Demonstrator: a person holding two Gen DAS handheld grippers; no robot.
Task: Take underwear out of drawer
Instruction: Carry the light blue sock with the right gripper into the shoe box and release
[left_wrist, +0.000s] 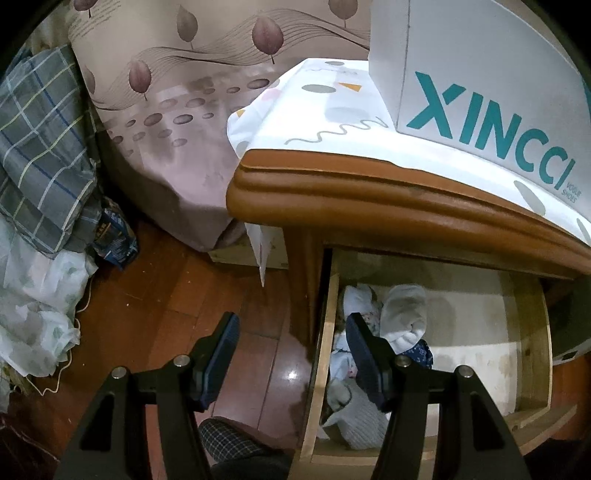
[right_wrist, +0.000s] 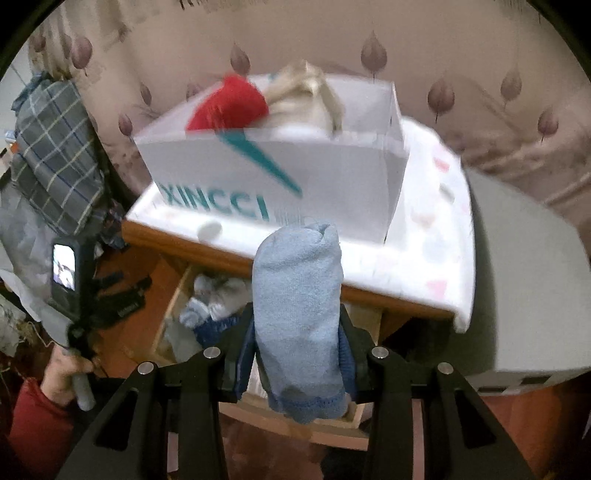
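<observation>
Two wrist views of an open wooden drawer (left_wrist: 325, 332) beneath a brown cabinet top (left_wrist: 369, 199). The right gripper (right_wrist: 297, 347) is clamped on a rolled light-blue underwear piece (right_wrist: 299, 321), whose upper end stands above the jaws and whose darker hem hangs below them; the roll hides both pads almost entirely. It is held above the drawer's front, clear of the other clothes. The left gripper (left_wrist: 291, 354) has its jaws apart with nothing between them; one finger lies over the wooden floor (left_wrist: 147, 314), the other over the drawer's left wall and covers part of the folded garments (left_wrist: 399, 314) inside. These garments are white, grey and dark blue, and their kinds cannot be told. A white shoebox (right_wrist: 280, 177) lettered XINCCI sits on a patterned cloth (left_wrist: 325, 122) on the cabinet top; the right view is motion-blurred, so the red item (right_wrist: 229, 107) and beige item (right_wrist: 306, 92) in the box stay unclear. The person's hand (right_wrist: 62, 373) grips the left tool's handle at the lower left edge, cut off by the frame.
</observation>
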